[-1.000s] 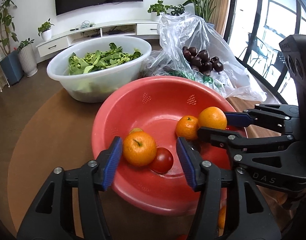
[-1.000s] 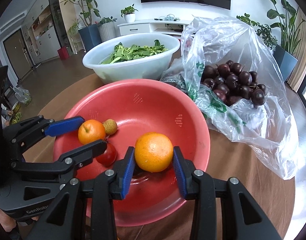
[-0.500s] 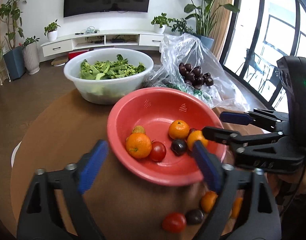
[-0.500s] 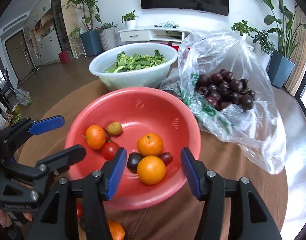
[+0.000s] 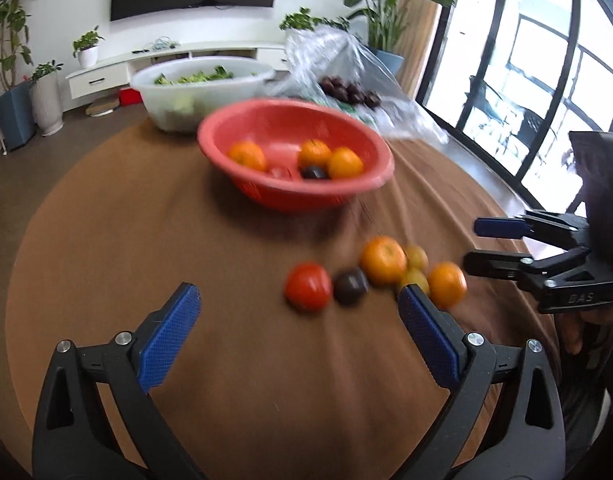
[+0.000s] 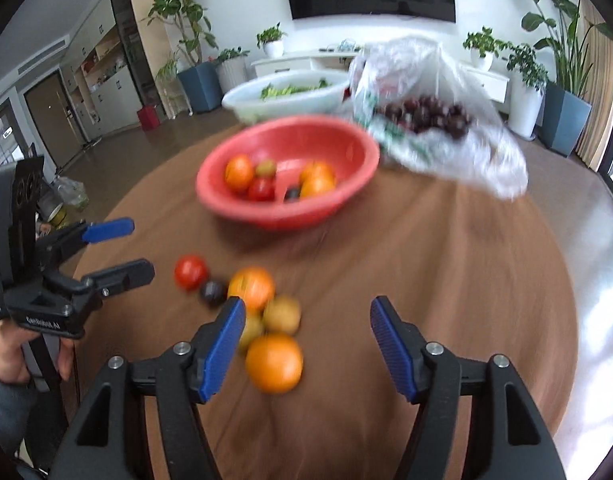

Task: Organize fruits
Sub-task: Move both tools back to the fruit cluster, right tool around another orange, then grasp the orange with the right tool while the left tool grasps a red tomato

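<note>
A red basin on the brown table holds several fruits: oranges, a tomato and a dark plum. Nearer me, loose fruit lies on the table: a tomato, a dark plum, two oranges and small yellowish fruits. My left gripper is open and empty, above the table just short of the loose fruit. My right gripper is open and empty, with one orange between its fingers' span.
A white bowl of greens stands behind the basin. A clear plastic bag of dark plums lies at the back right. The table edge curves round on both sides.
Both grippers let go of their oranges in the basin, opened wide and pulled back toward me. The loose fruit on the table has come into view.
</note>
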Demonstrator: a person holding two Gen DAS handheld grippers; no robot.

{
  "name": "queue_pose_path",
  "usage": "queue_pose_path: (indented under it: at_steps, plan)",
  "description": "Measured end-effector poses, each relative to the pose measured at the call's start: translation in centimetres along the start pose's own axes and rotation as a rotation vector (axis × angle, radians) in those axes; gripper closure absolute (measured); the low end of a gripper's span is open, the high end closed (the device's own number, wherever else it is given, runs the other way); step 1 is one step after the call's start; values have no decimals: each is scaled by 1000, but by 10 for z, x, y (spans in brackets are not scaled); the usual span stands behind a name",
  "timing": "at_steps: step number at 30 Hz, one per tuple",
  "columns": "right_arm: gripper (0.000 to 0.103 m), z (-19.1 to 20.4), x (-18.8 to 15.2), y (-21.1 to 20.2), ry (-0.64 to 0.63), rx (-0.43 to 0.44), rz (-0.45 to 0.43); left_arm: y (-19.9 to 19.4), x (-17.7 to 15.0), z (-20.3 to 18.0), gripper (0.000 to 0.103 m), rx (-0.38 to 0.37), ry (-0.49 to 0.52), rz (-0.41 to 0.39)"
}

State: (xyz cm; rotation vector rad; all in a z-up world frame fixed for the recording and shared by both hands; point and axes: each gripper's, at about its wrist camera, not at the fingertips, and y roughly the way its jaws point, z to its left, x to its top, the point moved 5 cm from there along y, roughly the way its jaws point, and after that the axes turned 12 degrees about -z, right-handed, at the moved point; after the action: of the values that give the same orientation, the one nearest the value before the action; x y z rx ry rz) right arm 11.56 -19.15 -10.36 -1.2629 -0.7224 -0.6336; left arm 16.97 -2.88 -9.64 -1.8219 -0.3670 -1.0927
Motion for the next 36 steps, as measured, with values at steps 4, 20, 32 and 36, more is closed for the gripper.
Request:
queue_pose_path:
  at_steps: [4, 20, 32, 36]
  plan:
    - [37, 14, -12, 5, -47, 18, 30, -7, -22, -14, 3, -13, 34, 40]
    - [54, 18, -31, 31, -89, 19, 109, -11, -28, -13, 3, -11, 22, 63]
    - [63, 26, -36, 25, -107, 39, 105, 17, -3, -8, 3, -29, 180, 93]
    - [63, 26, -35, 20, -82, 74, 93, 28, 5, -10, 3, -89, 253, 106]
